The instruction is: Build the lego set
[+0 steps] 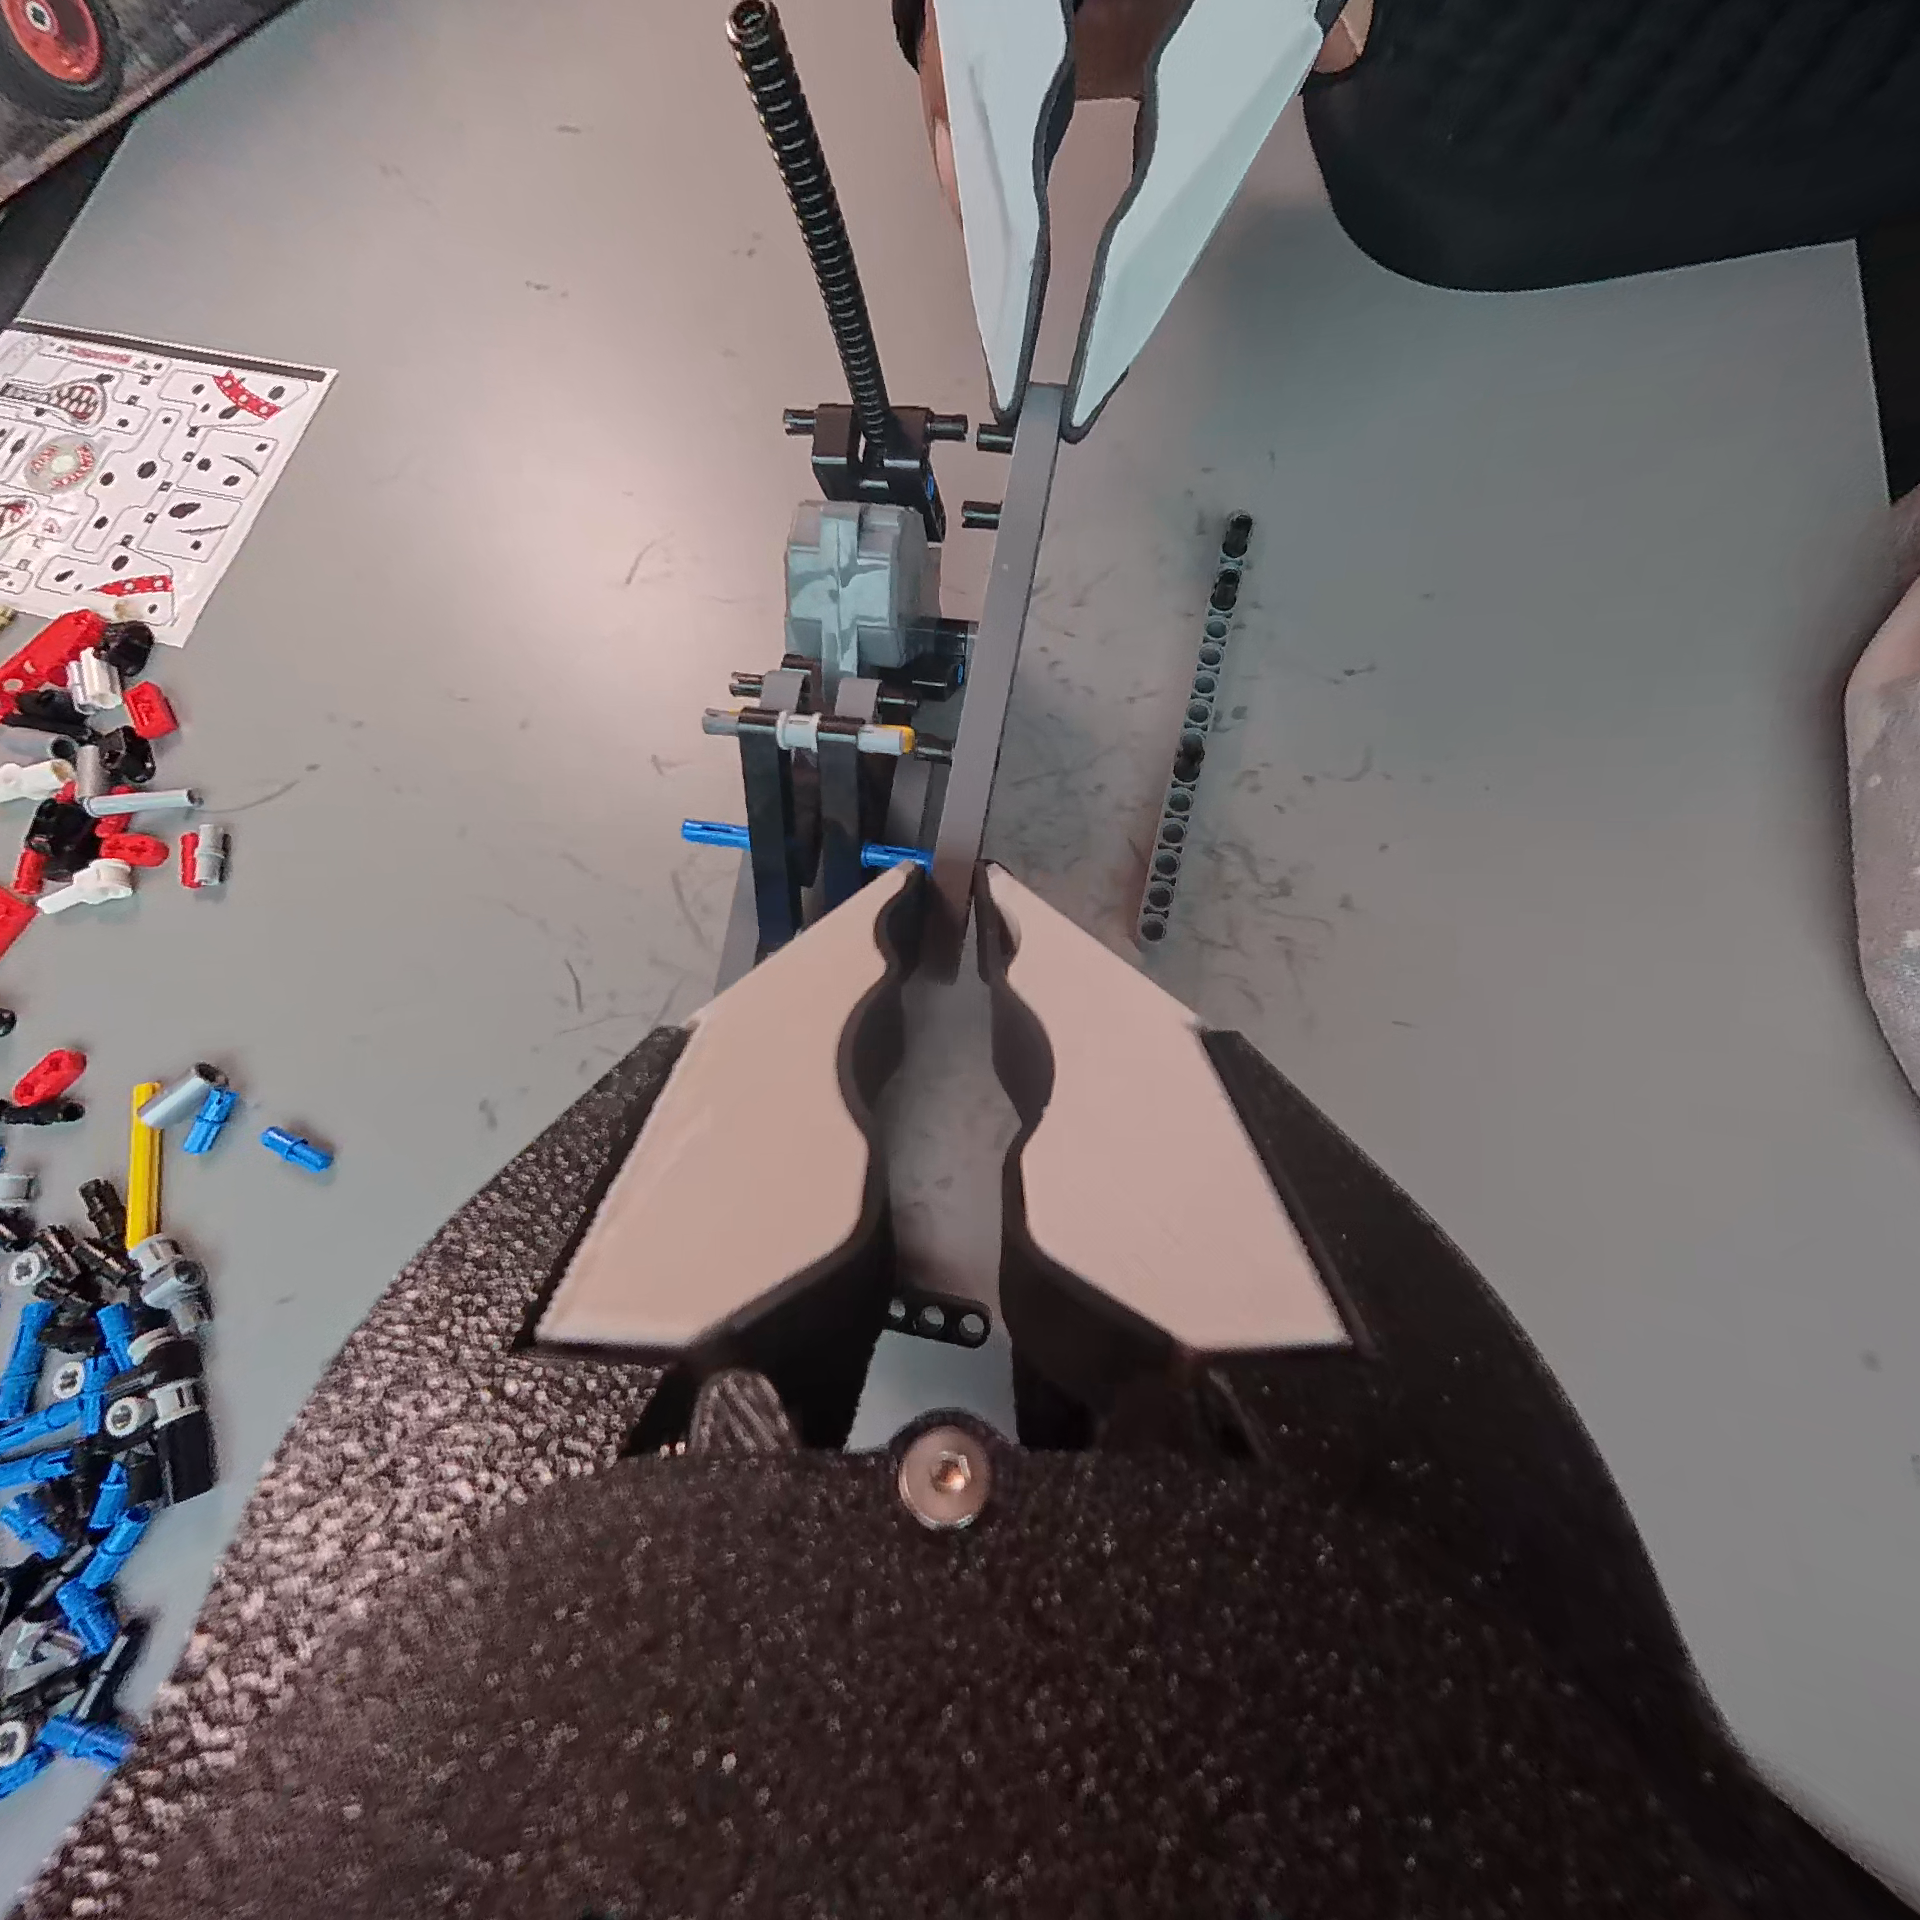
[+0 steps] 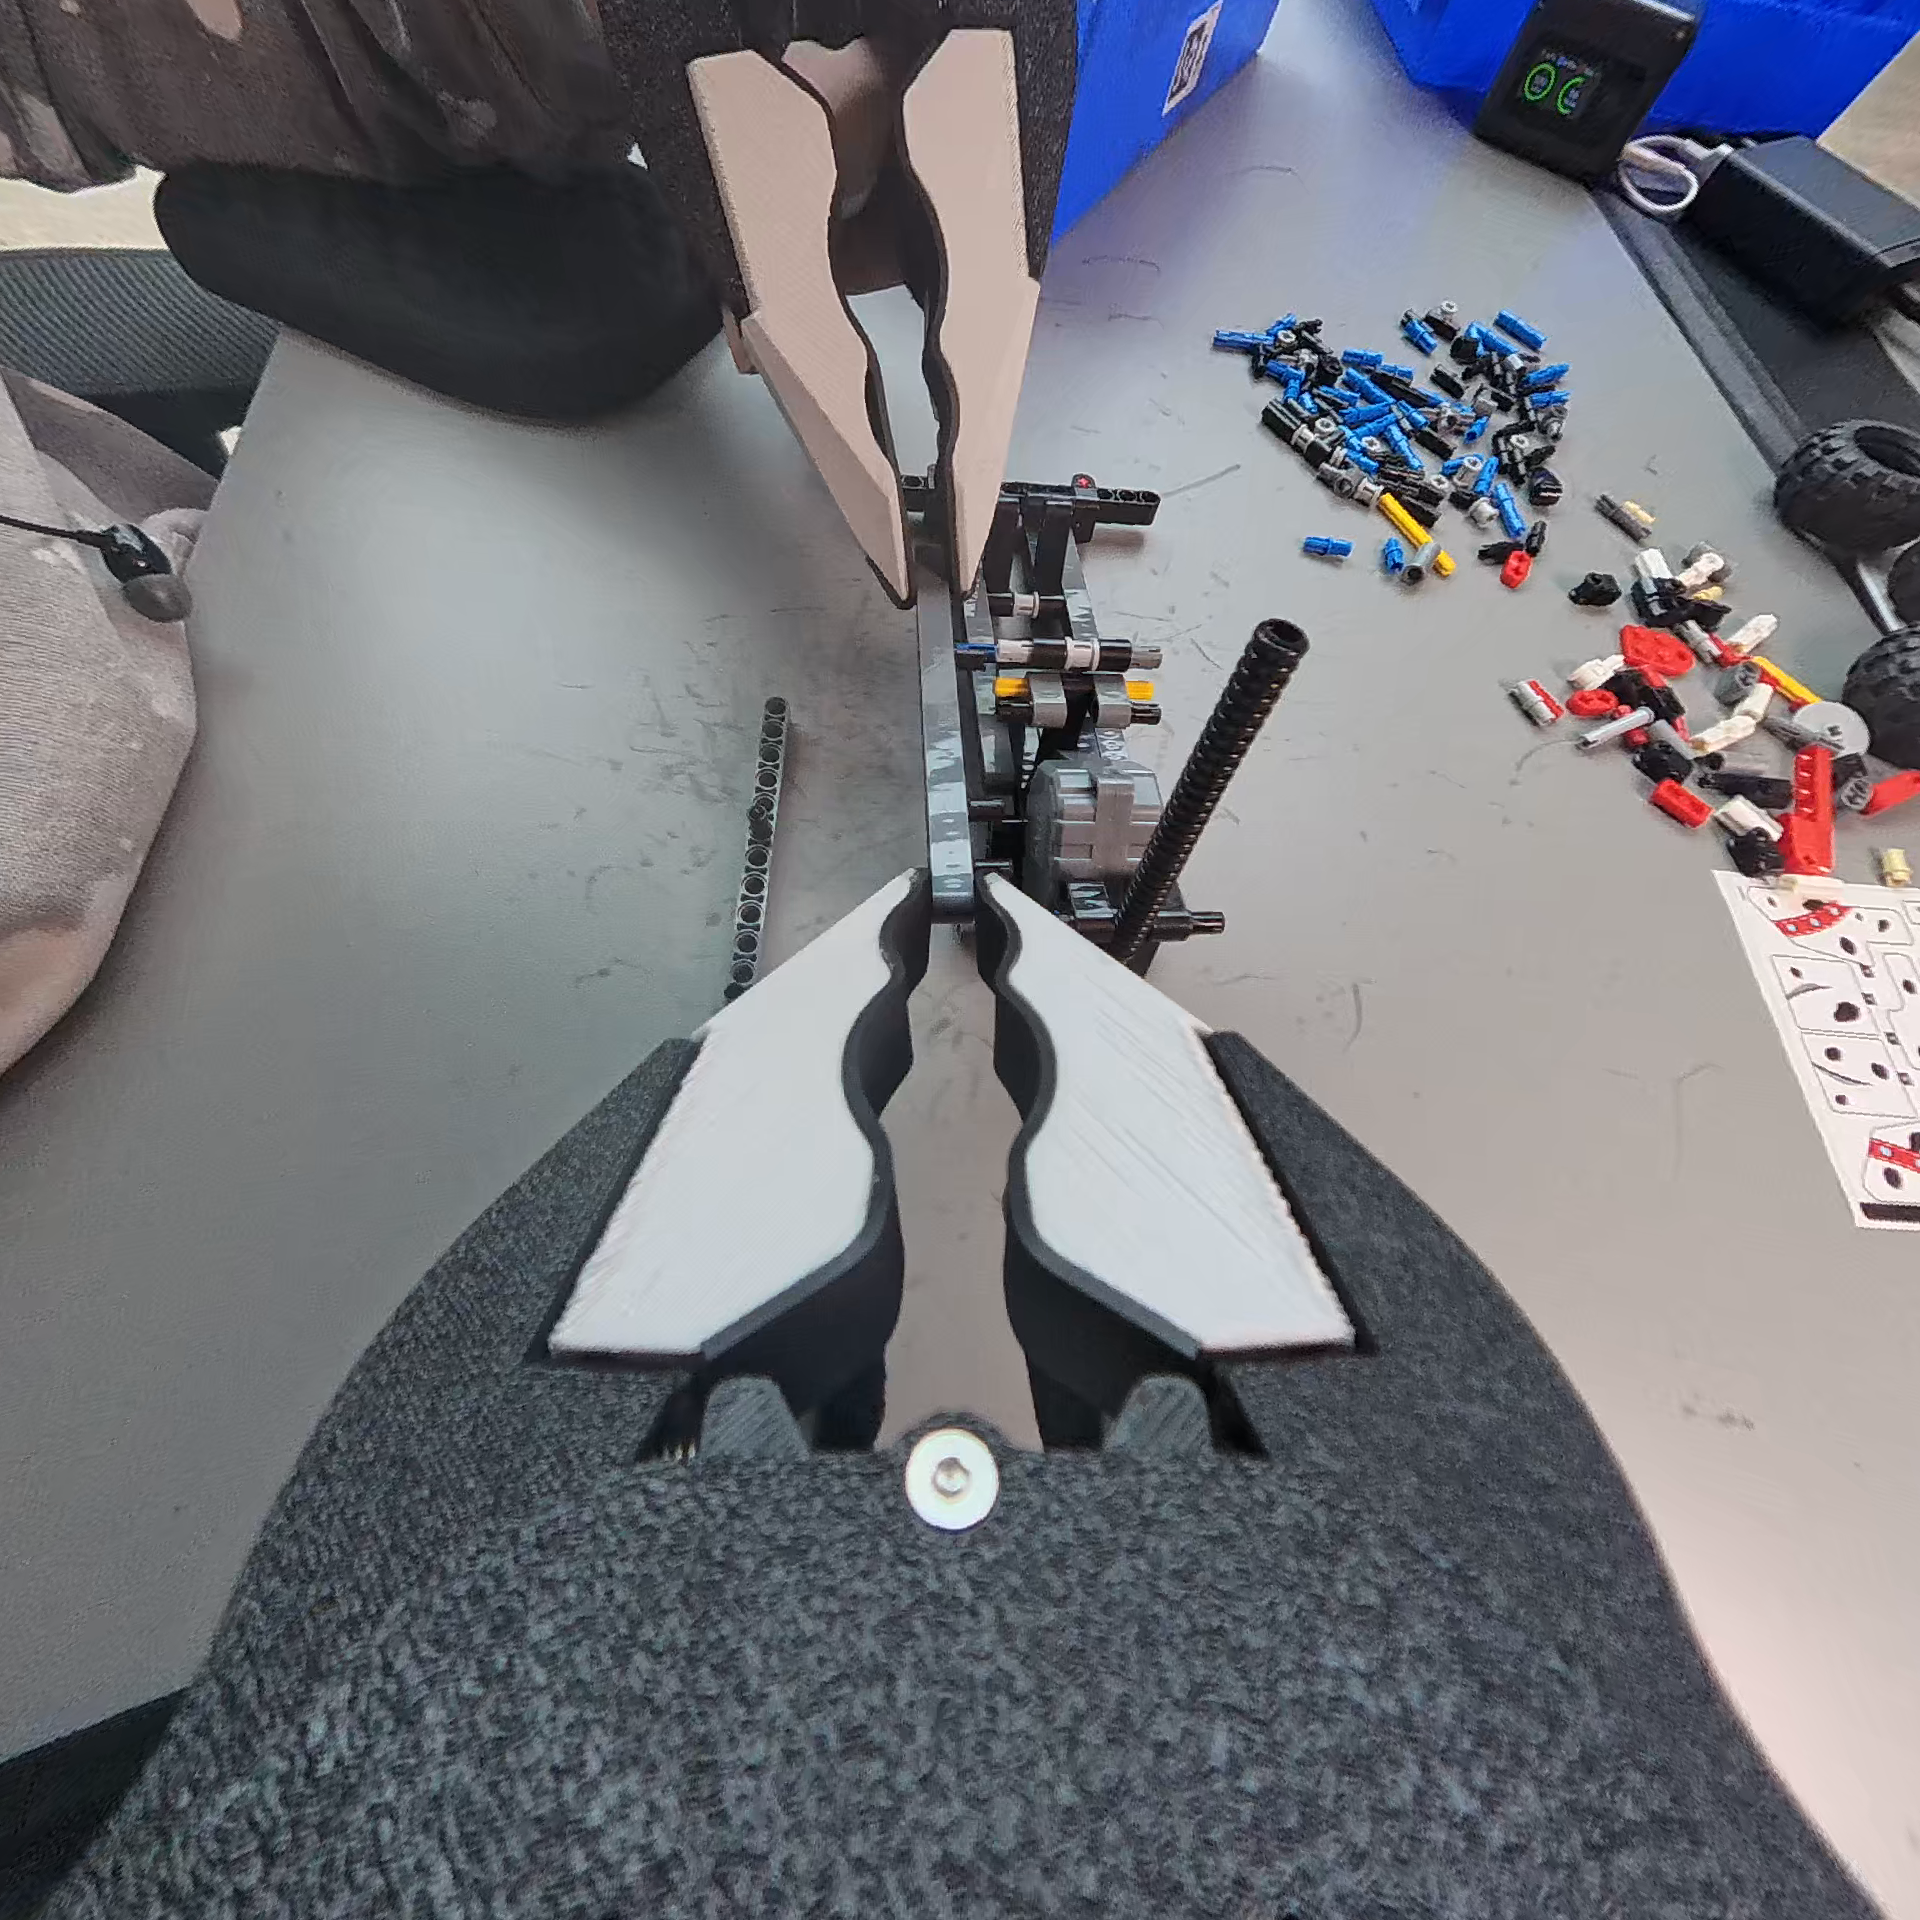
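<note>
A long dark grey beam [image 1: 1003,623] stands on edge along one side of the part-built black and grey lego chassis [image 1: 857,592], against its black side pins. My left gripper [image 1: 951,883] is shut on the beam's near end. My right gripper [image 1: 1034,421], with white fingers, is shut on its far end. In the right wrist view the right gripper [image 2: 951,894] pinches the beam [image 2: 948,748] and the left gripper [image 2: 935,592] pinches the opposite end. A black ribbed hose [image 2: 1205,769] rises from the chassis [image 2: 1081,800]. I cannot tell whether the beam is seated on the pins.
A loose grey holed beam [image 1: 1195,727] lies on the grey table beside the build. Piles of blue, black and red small parts [image 2: 1403,416] and a sticker sheet [image 2: 1839,1039] lie on the other side. Black tyres [image 2: 1860,488], a blue box [image 2: 1143,83] and a cloth [image 2: 83,675] sit at the edges. Across from one pair of fingers to the other is roughly 9 cm.
</note>
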A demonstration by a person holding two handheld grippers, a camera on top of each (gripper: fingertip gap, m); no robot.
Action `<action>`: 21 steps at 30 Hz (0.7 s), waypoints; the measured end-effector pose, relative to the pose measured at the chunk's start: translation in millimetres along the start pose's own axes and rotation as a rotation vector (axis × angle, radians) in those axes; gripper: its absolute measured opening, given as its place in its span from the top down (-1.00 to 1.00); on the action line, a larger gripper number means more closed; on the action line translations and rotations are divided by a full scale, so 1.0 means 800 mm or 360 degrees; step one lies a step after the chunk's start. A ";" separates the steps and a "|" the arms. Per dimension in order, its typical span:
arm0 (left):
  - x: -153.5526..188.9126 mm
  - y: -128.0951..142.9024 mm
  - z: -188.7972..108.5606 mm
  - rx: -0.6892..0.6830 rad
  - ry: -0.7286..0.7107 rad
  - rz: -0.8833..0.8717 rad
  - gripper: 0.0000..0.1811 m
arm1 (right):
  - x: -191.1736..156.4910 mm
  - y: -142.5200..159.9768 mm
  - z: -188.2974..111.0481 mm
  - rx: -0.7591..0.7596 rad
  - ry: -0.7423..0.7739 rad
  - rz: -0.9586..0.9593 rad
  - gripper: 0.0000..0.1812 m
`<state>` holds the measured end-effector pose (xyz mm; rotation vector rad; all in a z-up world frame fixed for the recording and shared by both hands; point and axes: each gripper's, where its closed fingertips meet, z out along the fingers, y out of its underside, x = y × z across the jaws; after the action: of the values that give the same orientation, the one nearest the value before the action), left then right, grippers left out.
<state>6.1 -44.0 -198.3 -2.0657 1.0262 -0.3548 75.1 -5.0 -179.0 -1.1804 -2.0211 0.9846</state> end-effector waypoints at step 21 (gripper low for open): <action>-0.007 -0.014 -0.010 0.0130 -0.0053 0.0050 0.88 | 0.004 -0.006 -0.006 0.0155 -0.0019 0.0012 0.92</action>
<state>4.2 -40.0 -183.9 -1.9742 1.0066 -0.3399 75.6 -2.2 -171.8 -1.1333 -1.9559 1.0835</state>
